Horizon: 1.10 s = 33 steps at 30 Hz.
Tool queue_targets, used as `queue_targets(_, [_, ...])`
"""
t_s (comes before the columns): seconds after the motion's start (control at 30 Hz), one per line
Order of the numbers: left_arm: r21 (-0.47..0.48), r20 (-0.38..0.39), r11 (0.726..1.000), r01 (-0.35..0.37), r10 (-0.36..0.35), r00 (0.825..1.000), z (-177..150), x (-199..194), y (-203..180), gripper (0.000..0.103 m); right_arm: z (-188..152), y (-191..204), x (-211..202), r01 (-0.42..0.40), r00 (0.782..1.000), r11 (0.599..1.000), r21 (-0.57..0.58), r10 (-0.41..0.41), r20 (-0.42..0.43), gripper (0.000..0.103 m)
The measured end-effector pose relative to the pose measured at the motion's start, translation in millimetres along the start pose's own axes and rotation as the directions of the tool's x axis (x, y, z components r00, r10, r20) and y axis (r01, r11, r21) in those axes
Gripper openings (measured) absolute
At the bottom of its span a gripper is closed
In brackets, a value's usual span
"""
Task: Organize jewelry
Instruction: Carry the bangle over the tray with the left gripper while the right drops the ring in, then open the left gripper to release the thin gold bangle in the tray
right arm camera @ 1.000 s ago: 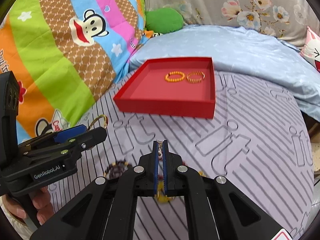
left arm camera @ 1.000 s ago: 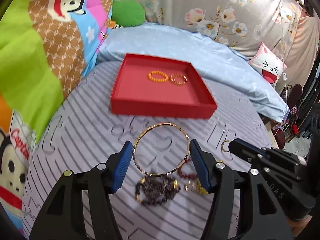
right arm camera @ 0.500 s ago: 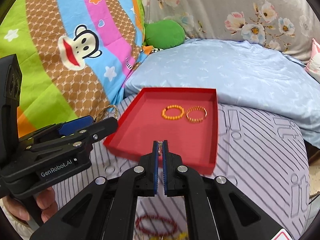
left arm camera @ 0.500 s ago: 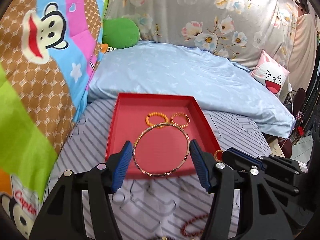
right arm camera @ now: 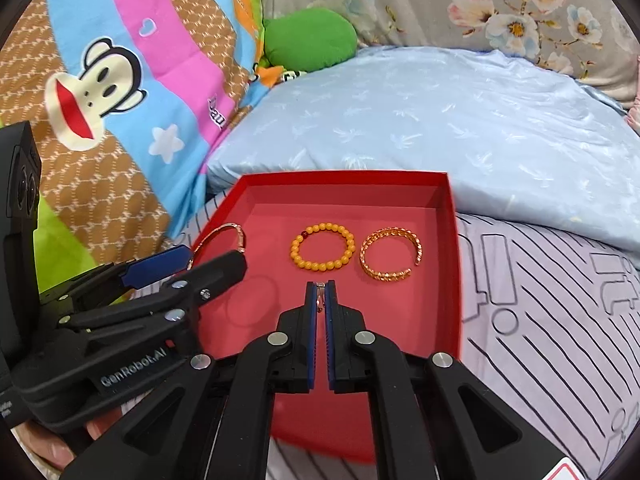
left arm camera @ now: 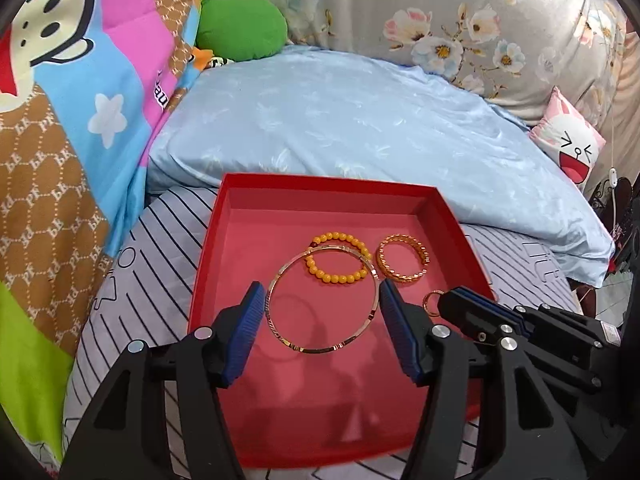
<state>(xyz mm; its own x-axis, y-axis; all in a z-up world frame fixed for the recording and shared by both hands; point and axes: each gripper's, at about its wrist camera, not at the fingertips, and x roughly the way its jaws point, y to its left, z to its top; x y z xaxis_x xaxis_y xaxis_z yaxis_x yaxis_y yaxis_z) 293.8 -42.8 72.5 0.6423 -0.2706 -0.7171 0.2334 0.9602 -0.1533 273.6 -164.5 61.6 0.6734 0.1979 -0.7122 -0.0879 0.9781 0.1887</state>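
Note:
A red tray lies on the striped bed mat. In it lie an orange bead bracelet and a gold chain bangle. My left gripper is shut on a thin gold bangle and holds it over the tray floor. My right gripper is shut on a small gold ring, also above the tray, to the right of the left gripper.
A light blue pillow lies right behind the tray. A colourful monkey-print quilt rises on the left, with a green cushion behind. A pink cartoon pillow is at the far right. The striped mat spreads right of the tray.
Both grippers have moved forward from above the loose jewellery on the mat to above the red tray, each still holding its piece. The loose pieces have dropped out of view.

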Motion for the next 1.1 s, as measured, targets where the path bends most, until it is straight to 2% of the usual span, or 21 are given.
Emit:
queue_targets(0.33, [-0.012, -0.065, 1.0, -0.014, 0.013, 0.998, 2.5, 38.2, 12.0, 0.056, 7.3, -5.8, 34.3, 0.008, 0.999, 1.0, 0.004, -0.008, -0.043, 0.005])
queue_targets(0.4, [-0.021, -0.073, 1.0, -0.013, 0.011, 0.997, 2.7, 40.9, 14.3, 0.056, 7.8, -6.3, 36.3, 0.02, 0.999, 1.0, 0.005, -0.02, -0.04, 0.01])
queue_targets(0.47, [-0.03, -0.072, 0.999, -0.024, 0.022, 0.997, 2.0, 40.7, 16.9, 0.056, 8.0, -7.8, 34.4, 0.035, 0.999, 0.999, 0.011, -0.034, -0.034, 0.021])
queue_targets(0.53, [-0.035, -0.059, 0.999, -0.015, 0.013, 0.998, 3.3, 37.4, 17.4, 0.058, 8.5, -9.6, 29.7, 0.034, 0.999, 0.999, 0.018, -0.033, -0.021, 0.027])
queue_targets(0.6, [-0.042, -0.038, 0.999, -0.021, 0.019, 0.999, 3.7, 30.3, 19.2, 0.065, 7.7, -11.8, 21.5, 0.036, 0.999, 0.999, 0.026, -0.036, -0.007, 0.031])
queue_targets(0.87, [-0.057, -0.003, 0.998, -0.015, 0.015, 1.0, -0.2, -1.9, 22.5, 0.066, -7.6, -8.4, -19.3, 0.06, 0.998, 0.998, -0.006, -0.06, 0.027, 0.038])
queue_targets(1.1, [-0.041, 0.019, 0.999, -0.005, 0.006, 1.0, -17.8, -40.5, 13.9, 0.066, -34.4, 2.3, -57.2, 0.062, 0.997, 0.998, -0.029, -0.06, 0.05, 0.038])
